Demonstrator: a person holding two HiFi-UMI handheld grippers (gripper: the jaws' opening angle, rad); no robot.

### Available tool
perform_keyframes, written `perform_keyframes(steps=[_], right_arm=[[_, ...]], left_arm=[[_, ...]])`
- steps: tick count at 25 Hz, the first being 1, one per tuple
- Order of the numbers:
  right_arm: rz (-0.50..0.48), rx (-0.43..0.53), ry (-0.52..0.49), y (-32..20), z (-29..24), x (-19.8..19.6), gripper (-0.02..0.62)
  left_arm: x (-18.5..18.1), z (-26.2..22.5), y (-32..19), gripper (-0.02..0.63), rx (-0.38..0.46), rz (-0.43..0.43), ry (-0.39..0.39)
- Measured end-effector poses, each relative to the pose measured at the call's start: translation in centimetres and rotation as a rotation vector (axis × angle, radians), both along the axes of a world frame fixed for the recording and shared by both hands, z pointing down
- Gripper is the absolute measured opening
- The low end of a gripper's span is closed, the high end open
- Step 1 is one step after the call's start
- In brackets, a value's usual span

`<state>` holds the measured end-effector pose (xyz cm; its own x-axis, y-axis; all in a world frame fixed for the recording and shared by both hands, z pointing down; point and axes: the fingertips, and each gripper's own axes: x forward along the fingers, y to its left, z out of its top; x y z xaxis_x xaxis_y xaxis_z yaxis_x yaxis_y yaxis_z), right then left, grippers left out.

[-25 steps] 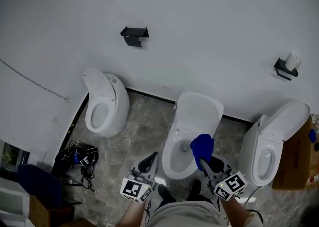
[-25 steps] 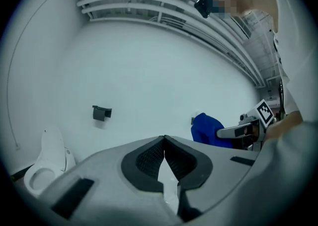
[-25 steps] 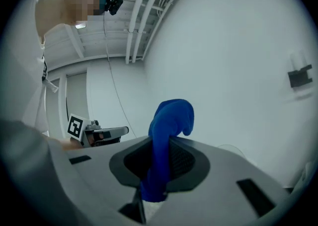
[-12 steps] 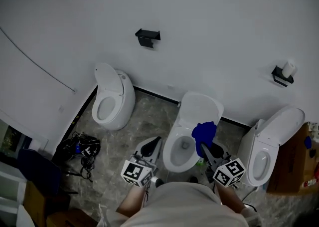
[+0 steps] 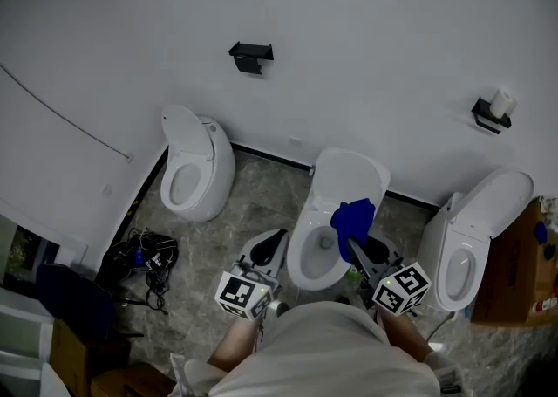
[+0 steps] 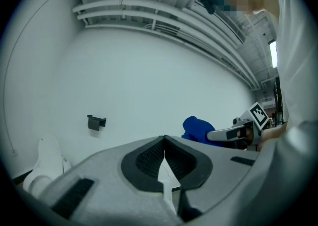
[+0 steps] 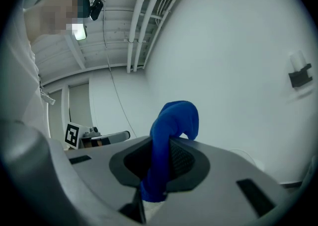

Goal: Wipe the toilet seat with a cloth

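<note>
One blue cloth [image 5: 353,215] sits over the 2 o'clock edge of the middle toilet seat [image 5: 298,263], clamped between the right gripper's [image 5: 354,245] jaws. The left gripper [image 5: 271,244], at 9 o'clock, is closed and empty. There are three toilets in all, with a left toilet [image 5: 193,173] at 10 o'clock and a right toilet [image 5: 475,234] at 3 o'clock.

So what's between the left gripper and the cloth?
The middle toilet's open bowl, seen in the head view, sits under the gap between the left gripper and the cloth in the right gripper.
</note>
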<state>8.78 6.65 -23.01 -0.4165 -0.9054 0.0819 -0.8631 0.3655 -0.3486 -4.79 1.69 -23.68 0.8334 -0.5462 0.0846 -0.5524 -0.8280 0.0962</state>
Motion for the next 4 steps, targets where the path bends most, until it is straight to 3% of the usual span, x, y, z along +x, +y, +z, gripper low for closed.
perform_keyframes(steps=[4], right_arm=[[-0.001,0.007,0.000,2.0,0.4,0.4,0.049]], left_arm=[[0.2,0.3,2.2,0.008,0.010,0.003,0.000]])
